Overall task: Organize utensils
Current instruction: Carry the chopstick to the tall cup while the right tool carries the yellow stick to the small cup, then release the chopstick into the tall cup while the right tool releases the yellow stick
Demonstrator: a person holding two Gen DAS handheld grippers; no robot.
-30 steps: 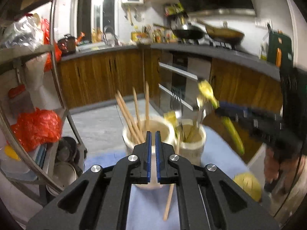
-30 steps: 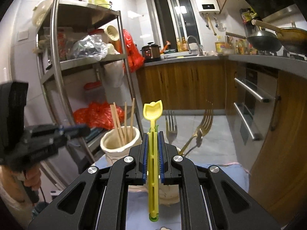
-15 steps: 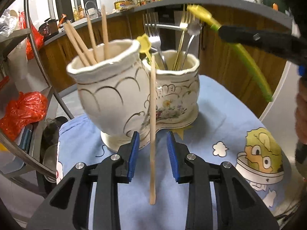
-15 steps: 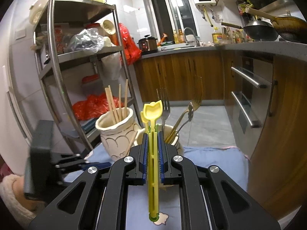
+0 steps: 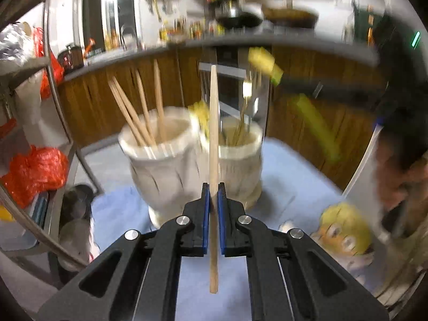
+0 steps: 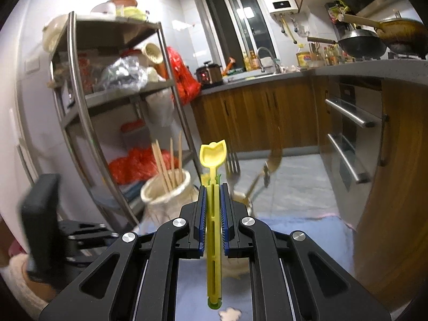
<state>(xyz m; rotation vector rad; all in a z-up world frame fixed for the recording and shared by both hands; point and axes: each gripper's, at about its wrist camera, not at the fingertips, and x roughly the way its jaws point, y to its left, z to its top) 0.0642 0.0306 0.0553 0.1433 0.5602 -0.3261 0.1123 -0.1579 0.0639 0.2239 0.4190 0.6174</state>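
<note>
Wooden chopstick (image 5: 213, 139) stands upright, pinched in the left tool (image 5: 213, 208), whose jaws have just closed on it; the right tool (image 6: 213, 214) clamps a yellow spoon (image 6: 213, 160). Beyond, on the blue-clothed counter (image 5: 289, 165), a cream jar (image 5: 157, 157) holds chopsticks beside a second jar (image 5: 238, 155) holding forks, before wooden cabinets (image 6: 256, 115).

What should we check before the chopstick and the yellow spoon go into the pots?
1. Left gripper, whose jaws have just been closing, clamped on the chopstick: ok.
2. Right gripper clamped on the yellow spoon: ok.
3. Chopstick pot upright, with room: ok.
4. Fork pot upright: ok.
5. Chopstick above the right pot: cannot tell, picture blurred.
</note>
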